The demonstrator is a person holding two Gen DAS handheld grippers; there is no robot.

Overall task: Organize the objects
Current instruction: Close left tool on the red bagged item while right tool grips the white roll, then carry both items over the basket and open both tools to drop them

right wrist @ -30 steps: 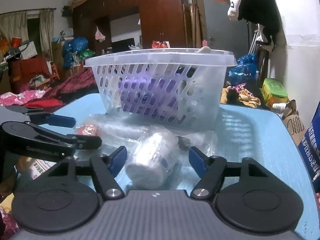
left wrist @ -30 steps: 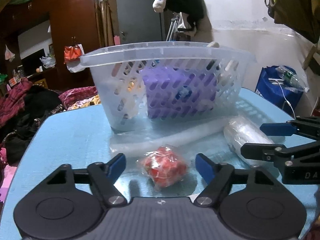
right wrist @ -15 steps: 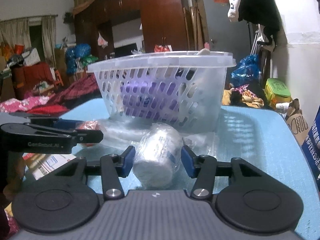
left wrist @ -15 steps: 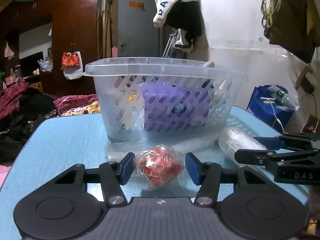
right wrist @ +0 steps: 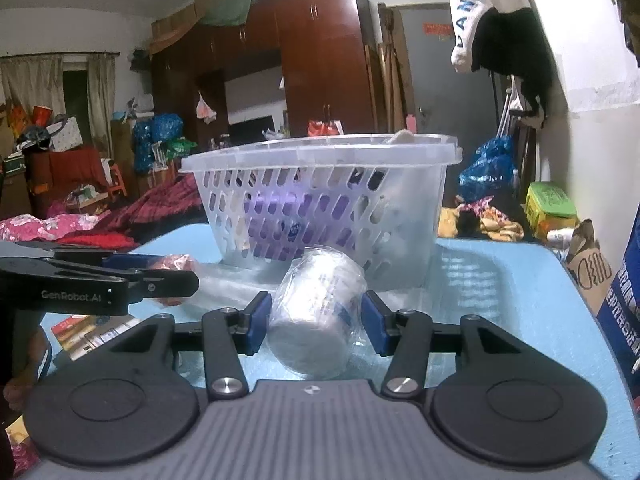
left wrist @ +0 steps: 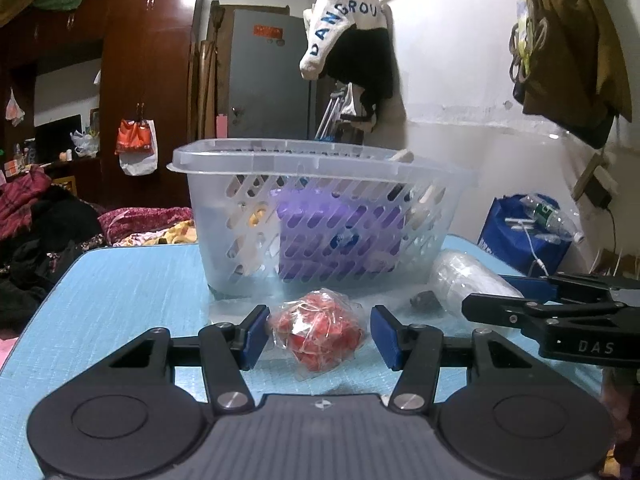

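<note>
A clear slotted plastic basket [left wrist: 320, 216] stands on the blue table [left wrist: 120, 288] and holds a purple pack and other items. It also shows in the right wrist view [right wrist: 328, 200]. My left gripper [left wrist: 318, 336] is shut on a red bagged item [left wrist: 318, 330], its blue pads touching the bag on both sides. My right gripper [right wrist: 316, 322] is shut on a white roll in clear wrap [right wrist: 316, 312]. That roll [left wrist: 464, 280] and the right gripper [left wrist: 560, 320] show at the right of the left wrist view.
A clear plastic sheet [right wrist: 232, 284] lies in front of the basket. A blue bag with bottles [left wrist: 524, 232] stands right of the table. A bed with clothes [left wrist: 36, 224] is at the left. Boxes [right wrist: 88, 332] lie below the table's left edge.
Both grippers closed in from wide open, the left onto the red bagged item, the right onto the white roll. Both views tilted up, and the basket looks farther away.
</note>
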